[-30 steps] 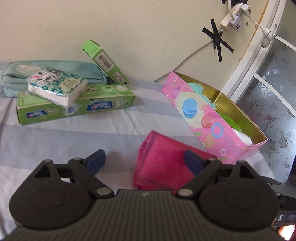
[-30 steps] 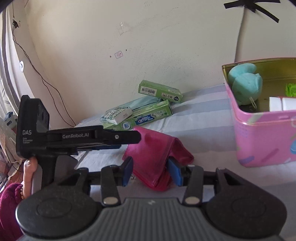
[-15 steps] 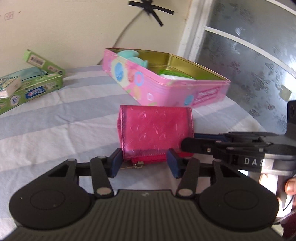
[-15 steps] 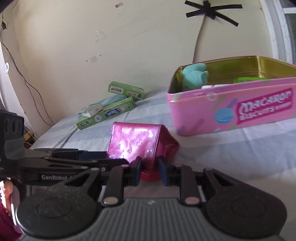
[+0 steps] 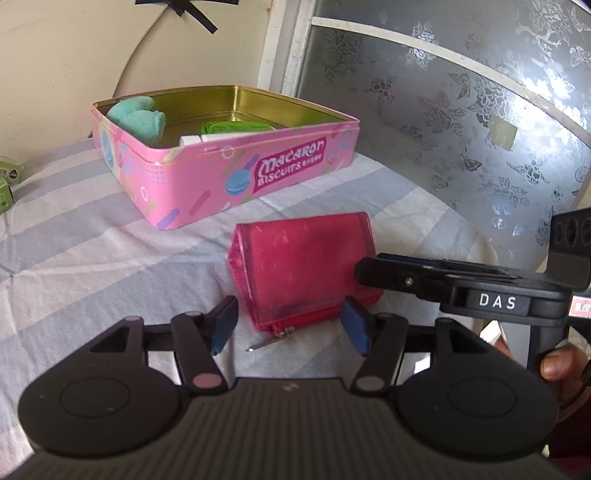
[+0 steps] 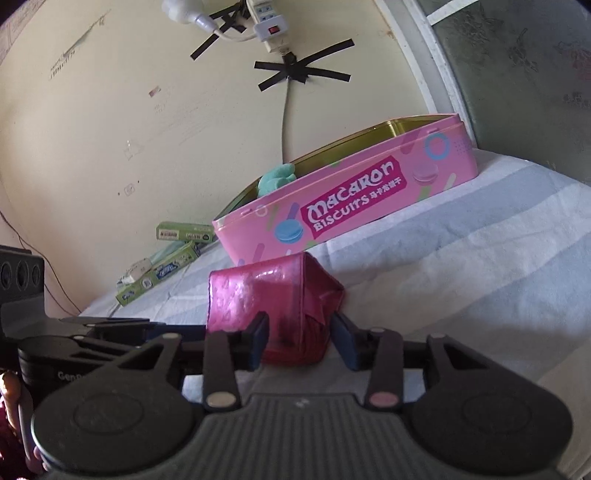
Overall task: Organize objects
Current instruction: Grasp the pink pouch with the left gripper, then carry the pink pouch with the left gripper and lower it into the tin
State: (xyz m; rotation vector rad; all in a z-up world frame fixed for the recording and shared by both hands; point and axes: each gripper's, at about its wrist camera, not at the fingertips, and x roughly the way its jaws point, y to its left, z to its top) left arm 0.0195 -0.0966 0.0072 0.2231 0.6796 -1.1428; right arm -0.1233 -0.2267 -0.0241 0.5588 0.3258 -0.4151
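Note:
A shiny pink wallet [image 5: 303, 269] lies on the striped cloth just in front of the open pink Macaron biscuit tin [image 5: 229, 173]. My left gripper [image 5: 291, 326] is open, its blue pads either side of the wallet's near zipper edge, not touching. My right gripper [image 6: 301, 339] straddles the wallet [image 6: 273, 295] from the other side, jaws open with a gap on the right pad. The right gripper's fingers [image 5: 406, 275] show lying over the wallet's right end in the left wrist view. The tin [image 6: 351, 199] holds a teal plush [image 5: 140, 118], a green packet and a white item.
Green toothpaste boxes [image 6: 162, 269] and a small green box [image 6: 184, 232] lie by the wall at far left. A frosted window [image 5: 461, 110] stands behind the tin. The table edge [image 5: 476, 236] is close on the right. A power strip hangs on the wall [image 6: 271, 31].
Both grippers have swung round the wallet. The left jaws opened wider. The right jaws, nearly closed on the wallet's end before, have opened, and the right view tilted.

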